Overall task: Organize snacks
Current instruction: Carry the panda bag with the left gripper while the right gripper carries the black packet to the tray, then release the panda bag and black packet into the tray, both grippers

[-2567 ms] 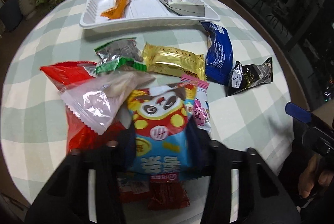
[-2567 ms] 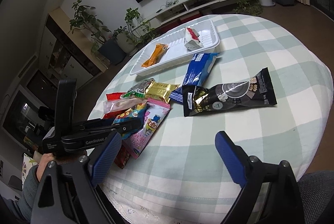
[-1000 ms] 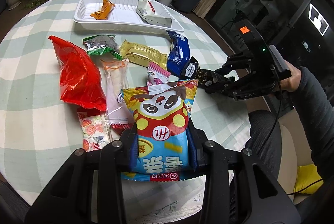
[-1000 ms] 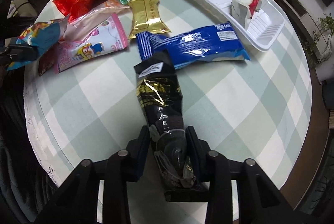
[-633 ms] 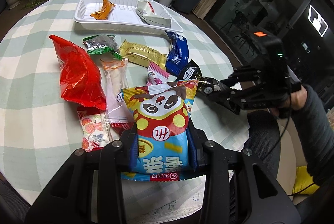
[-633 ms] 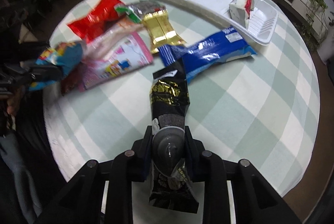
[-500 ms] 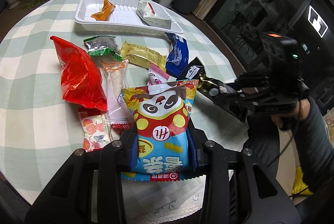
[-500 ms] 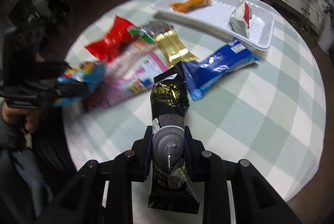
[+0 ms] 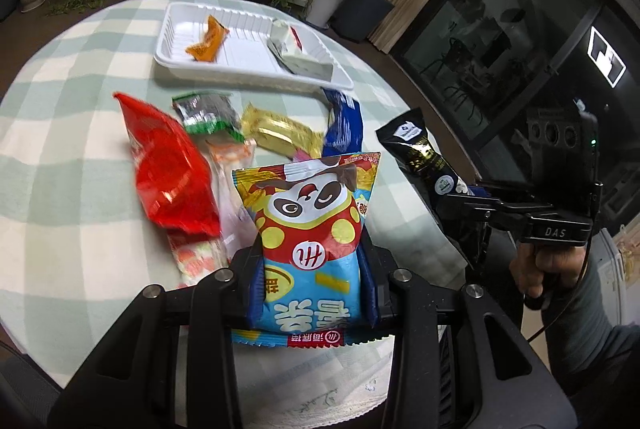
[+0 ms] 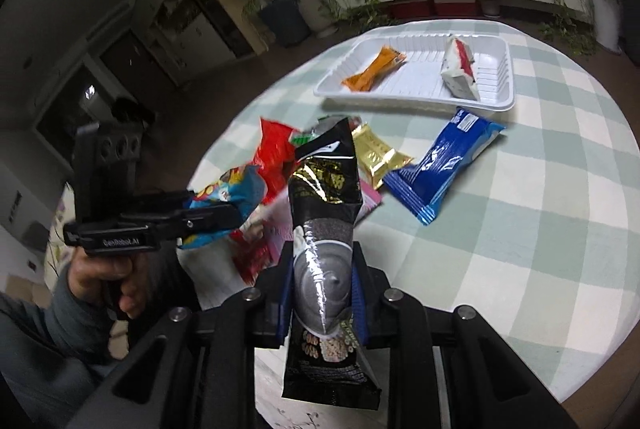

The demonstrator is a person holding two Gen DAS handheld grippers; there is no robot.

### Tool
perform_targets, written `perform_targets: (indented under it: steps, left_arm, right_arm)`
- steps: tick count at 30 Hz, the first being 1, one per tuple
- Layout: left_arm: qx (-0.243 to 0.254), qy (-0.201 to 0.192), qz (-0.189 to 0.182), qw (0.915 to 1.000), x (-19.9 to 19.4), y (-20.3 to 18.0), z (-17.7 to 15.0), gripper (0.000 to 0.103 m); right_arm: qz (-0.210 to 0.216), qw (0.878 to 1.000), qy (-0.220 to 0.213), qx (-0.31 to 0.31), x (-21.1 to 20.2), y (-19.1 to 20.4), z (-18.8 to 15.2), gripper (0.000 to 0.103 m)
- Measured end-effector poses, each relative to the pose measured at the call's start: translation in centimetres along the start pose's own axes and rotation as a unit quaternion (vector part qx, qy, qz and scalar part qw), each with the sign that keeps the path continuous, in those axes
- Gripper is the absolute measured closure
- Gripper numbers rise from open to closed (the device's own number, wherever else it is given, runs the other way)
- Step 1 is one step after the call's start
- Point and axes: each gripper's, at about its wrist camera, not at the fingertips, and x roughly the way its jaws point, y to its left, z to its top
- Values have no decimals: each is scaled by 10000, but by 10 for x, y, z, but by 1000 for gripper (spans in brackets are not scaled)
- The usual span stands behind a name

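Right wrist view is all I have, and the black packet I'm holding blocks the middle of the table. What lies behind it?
Observer: Behind your black packet, a green-and-silver packet lies on the cloth between the red bag and the gold packet, outside the white tray.
Operator: How does the left gripper grip the blue panda bag?
Observer: Its pads press on both side edges of the bag's lower half, with the printed panda face toward its camera.
Operator: Anything else near the red bag?
Observer: A strawberry-print packet lies at its near end.
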Motion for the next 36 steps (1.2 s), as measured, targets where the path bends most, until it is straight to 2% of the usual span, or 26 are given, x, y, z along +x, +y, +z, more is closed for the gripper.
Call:
perform_targets:
  steps: [3,8,15,21,25,28,36]
  left_arm:
    - [-49,-121,-54,9999,-8,5,14,68]
    - [-119,-390,-25,9992,-24,20,51,68]
    - [-17,-666,320,9973,-29,43,130,68]
    - [133,-725,703,9948,-7,64,197,68]
    - [126,-570,944,9938,23,81,229,68]
    - [172,-356,1118,9929,55,93,240,68]
    - [305,71,1469,9887,128,114,236,68]
  right_arm:
    - [-126,9997,-76,215,3,-9,5,77]
    - [-117,9966,-624,526,-13,-21,34,77]
    - [-326,9891,-1300,605,-30,-30,103,77]
    - [-388,9846,-1591,612,-12,-35,163,77]
    - [-523,9849,-1503,680,17,-46,188,77]
    - [-672,9856,-1336,793,45,-58,199,77]
    - [-1099,9874,-732,872,118,-82,209,77]
